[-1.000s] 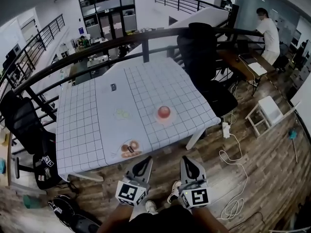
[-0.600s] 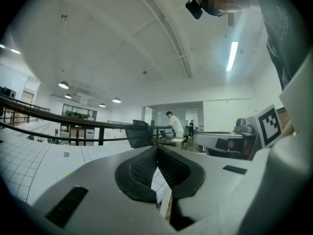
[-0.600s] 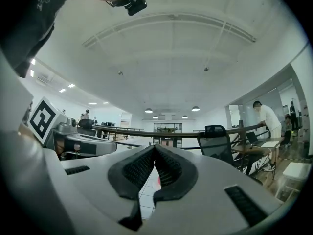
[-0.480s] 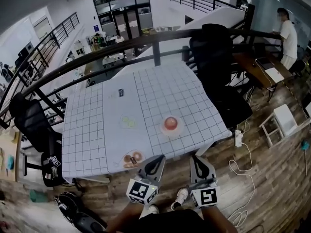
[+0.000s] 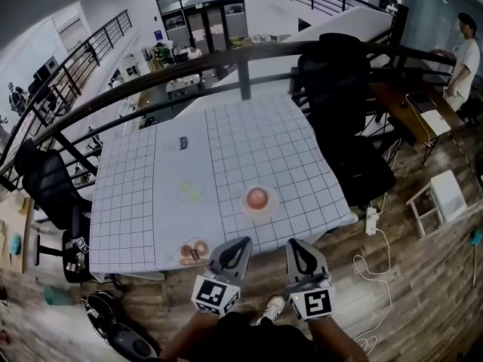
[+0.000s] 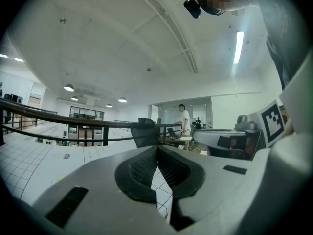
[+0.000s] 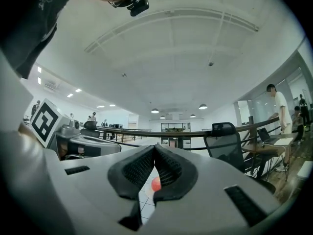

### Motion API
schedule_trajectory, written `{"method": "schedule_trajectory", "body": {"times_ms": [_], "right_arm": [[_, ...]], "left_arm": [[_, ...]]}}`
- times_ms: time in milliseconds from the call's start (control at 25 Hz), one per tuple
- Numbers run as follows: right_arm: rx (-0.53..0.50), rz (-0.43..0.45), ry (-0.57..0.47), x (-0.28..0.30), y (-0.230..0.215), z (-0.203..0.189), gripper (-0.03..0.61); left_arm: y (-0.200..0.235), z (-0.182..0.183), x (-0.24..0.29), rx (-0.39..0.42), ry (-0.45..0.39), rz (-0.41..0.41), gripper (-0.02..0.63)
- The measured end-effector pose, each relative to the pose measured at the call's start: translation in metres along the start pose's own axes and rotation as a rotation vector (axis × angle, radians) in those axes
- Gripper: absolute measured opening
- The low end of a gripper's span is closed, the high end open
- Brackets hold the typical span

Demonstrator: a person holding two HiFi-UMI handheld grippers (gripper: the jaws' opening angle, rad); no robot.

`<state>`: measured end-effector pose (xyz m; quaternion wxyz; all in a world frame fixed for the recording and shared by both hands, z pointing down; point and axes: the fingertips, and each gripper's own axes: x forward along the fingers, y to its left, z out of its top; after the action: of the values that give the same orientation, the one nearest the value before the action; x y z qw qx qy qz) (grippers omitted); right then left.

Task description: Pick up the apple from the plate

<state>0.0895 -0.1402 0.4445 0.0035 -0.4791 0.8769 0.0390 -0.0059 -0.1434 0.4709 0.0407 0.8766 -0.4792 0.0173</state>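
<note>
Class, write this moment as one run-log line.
stage: pre-grasp | left gripper: shut, empty | right gripper: shut, empty | apple: on plate, untouched

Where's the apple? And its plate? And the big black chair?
apple (image 5: 256, 197): head view, on the middle of its red top.
plate (image 5: 245, 206): head view, on its left rim beside the apple.
chair (image 5: 332, 81): head view, on its black backrest.

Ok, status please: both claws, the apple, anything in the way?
Left claw shut, empty. Right claw shut, empty. Apple sits on its plate, untouched, beyond the claws. Nothing stands between.
</note>
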Motion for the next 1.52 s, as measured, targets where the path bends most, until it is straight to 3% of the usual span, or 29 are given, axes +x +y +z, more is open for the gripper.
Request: {"method": "schedule_trajectory", "body": {"times_ms": [480, 1080, 1520], "right_arm": [[0.017, 0.038, 0.014, 0.042, -0.014, -0.010, 0.024], [0.028, -0.021, 0.073, 0.120, -0.030, -0.038, 0.023], [0.062, -0.057, 0.103, 0.147, -0.037, -0.062, 0.024]], "left_arm": [[0.023, -0.008, 0.035, 0.023, 0.051, -0.002, 0.020], [0.086, -0.032, 0.090, 0.060, 0.119, -0.067, 0.020], [0.092, -0.062, 0.118, 0.095, 0.166, -0.120, 0.020]]}}
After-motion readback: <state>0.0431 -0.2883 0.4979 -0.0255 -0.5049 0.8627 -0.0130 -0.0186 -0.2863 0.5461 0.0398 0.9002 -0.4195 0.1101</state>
